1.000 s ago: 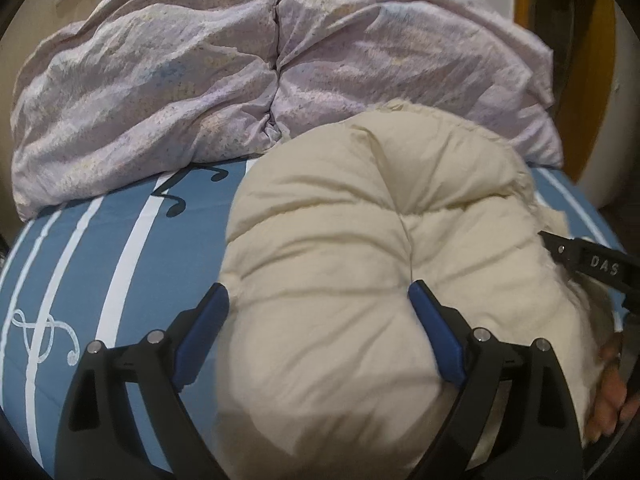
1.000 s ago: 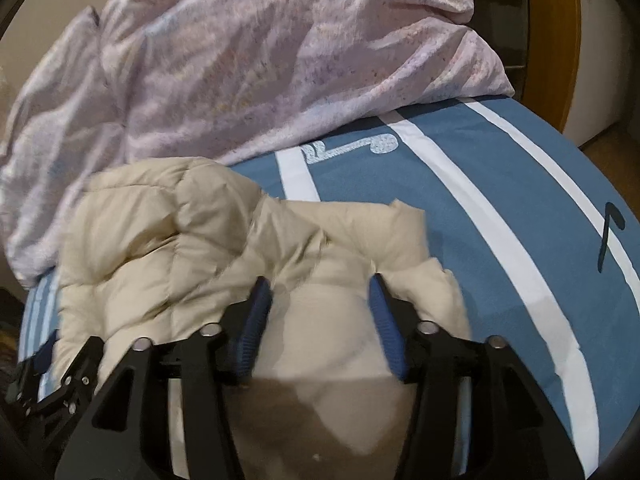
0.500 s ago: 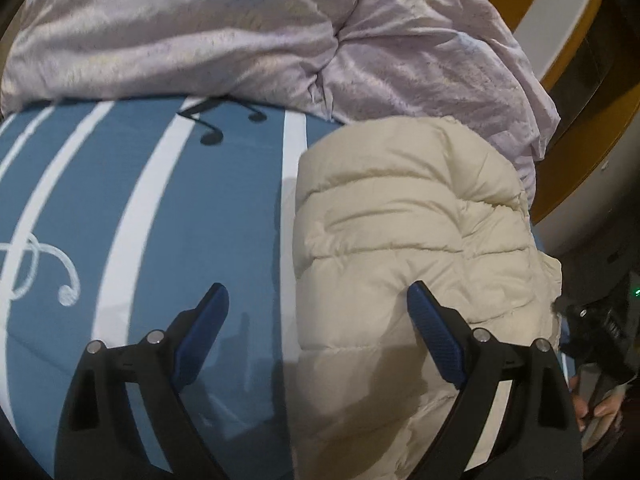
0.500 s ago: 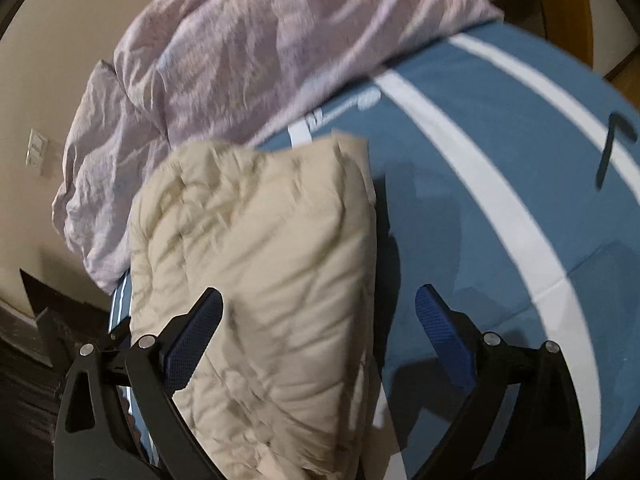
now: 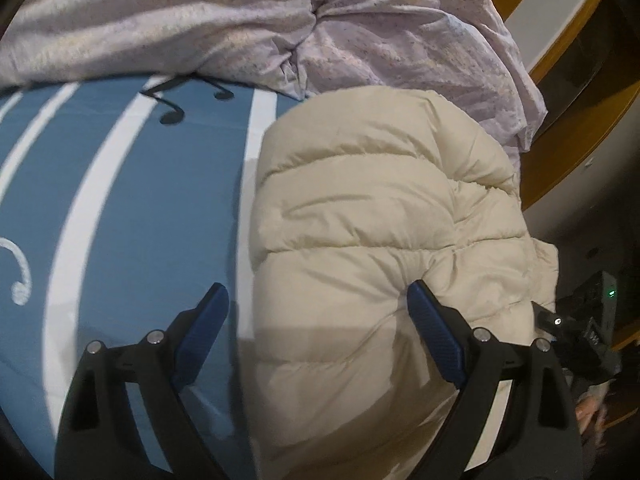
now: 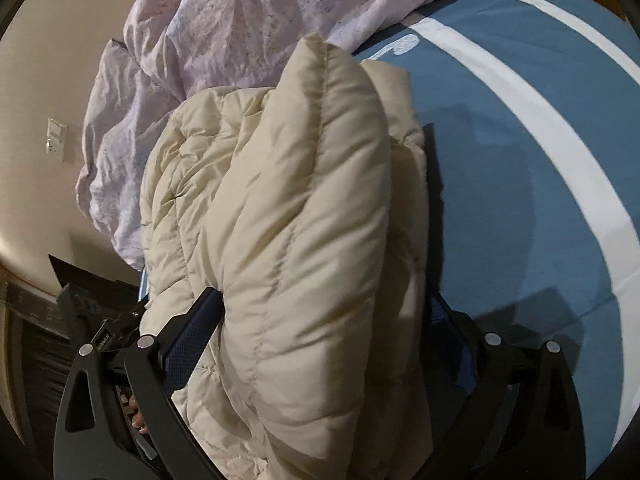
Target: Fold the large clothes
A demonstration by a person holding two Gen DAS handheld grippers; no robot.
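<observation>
My left gripper gapes wide beside the cream puffer jacket; my right gripper, just opened, straddles its fold

The bed, in a blue sheet with white stripes and music notes, carries a cream jacket folded near one edge, apparently touching the crumpled lilac quilt behind.

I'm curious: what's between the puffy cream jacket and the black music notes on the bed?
Just bare blue sheet with a white stripe, between the jacket and the music notes, in the left wrist view.
</observation>
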